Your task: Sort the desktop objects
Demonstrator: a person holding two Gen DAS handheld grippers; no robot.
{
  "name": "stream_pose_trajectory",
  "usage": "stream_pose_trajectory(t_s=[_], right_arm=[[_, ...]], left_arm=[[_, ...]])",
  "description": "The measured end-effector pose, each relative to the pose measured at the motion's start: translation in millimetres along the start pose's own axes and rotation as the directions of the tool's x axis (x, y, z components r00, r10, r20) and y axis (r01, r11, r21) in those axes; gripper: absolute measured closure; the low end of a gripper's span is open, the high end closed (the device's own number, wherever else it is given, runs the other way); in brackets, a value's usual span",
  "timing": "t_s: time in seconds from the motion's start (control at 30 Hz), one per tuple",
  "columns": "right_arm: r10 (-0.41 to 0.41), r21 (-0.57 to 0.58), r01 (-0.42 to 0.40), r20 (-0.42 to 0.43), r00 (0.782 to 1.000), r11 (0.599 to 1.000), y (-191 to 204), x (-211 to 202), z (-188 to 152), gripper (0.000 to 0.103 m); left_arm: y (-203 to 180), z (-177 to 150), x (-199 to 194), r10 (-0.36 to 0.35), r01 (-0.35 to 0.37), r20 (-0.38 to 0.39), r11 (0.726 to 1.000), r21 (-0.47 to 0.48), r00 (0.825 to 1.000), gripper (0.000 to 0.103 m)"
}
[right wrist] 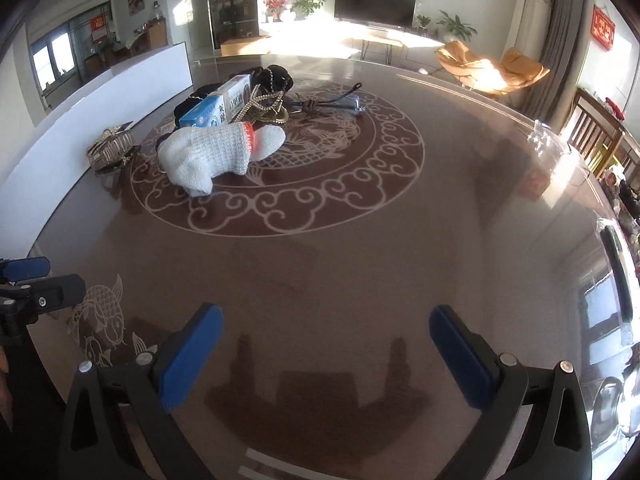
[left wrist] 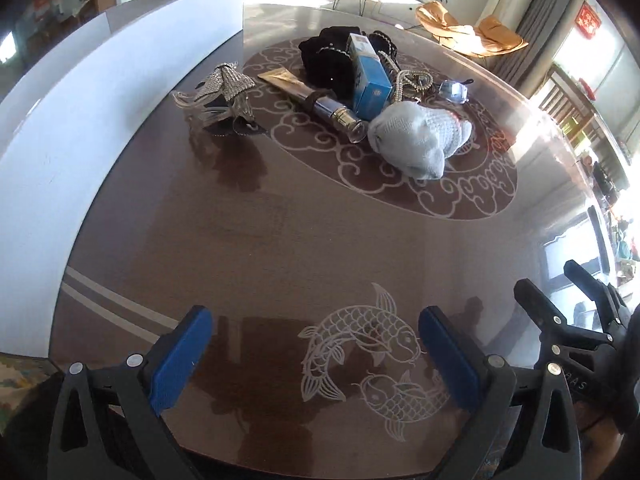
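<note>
A pile of objects lies far ahead on the glossy brown table (left wrist: 256, 240). It holds a white knitted glove (left wrist: 420, 136) (right wrist: 212, 150), a blue box (left wrist: 370, 74) (right wrist: 202, 114), a gold and blue tube (left wrist: 316, 100), a black pouch (left wrist: 326, 54) (right wrist: 276, 76), a bead chain (left wrist: 408, 80) (right wrist: 260, 102) and clear glasses (left wrist: 454, 90) (right wrist: 354, 104). A silver sparkly hair clip (left wrist: 220, 94) (right wrist: 110, 146) lies apart on the left. My left gripper (left wrist: 316, 354) and right gripper (right wrist: 326, 354) are both open and empty, near the table's front edge.
A white board (left wrist: 72, 120) (right wrist: 120, 84) stands along the table's left side. Engraved fish (left wrist: 368, 352) mark the tabletop between the left gripper's fingers. An orange chair (right wrist: 488, 68) and a wooden chair (right wrist: 596, 132) stand beyond the table.
</note>
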State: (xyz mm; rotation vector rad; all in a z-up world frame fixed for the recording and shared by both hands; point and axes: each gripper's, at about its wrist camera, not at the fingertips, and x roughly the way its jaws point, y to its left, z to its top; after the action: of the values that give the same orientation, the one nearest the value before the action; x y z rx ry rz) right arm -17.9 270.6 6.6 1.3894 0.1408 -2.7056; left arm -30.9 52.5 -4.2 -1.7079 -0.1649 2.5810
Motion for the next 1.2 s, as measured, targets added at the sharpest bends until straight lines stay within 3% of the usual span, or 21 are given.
stream_pose_trajectory(t_s=[0.1,0.17,0.3,0.6,1.2], right_arm=[[0.008,-0.001,-0.008,-0.006,1.0,1.0,3.8,10.6,-3.8,0.0],[0.012,-0.006,-0.013,-0.014,1.0,1.0,9.0,18.5,-3.0,0.0],[0.017,0.014,-0.017,0.008,1.0,1.0,16.8,28.9,-6.0,0.0],[0.008,0.036,-0.008,0.012,1.0,0.999,18.8,31.8,-3.3,0.0],[0.0,0.039,-0.001,0.016,1.0,0.999,19.3,31.1,-3.8,0.0]], left_arm=[[-7.8,3.4,18.1,0.059,-0.059,-0.008,0.998,0.017,0.998,0.0],[-14.1,5.1,24.5,0.102,-0.104,0.033,0.993,0.05,0.994,0.0],[-12.6,5.3,27.5,0.075,-0.086,0.122,0.993,0.081,0.99,0.0],[3.4,25.1,30.7,0.098,-0.107,0.199,0.994,0.032,0.975,0.0],[2.4,23.8,32.8,0.105,-0.113,0.227,0.993,0.021,0.968,0.0]])
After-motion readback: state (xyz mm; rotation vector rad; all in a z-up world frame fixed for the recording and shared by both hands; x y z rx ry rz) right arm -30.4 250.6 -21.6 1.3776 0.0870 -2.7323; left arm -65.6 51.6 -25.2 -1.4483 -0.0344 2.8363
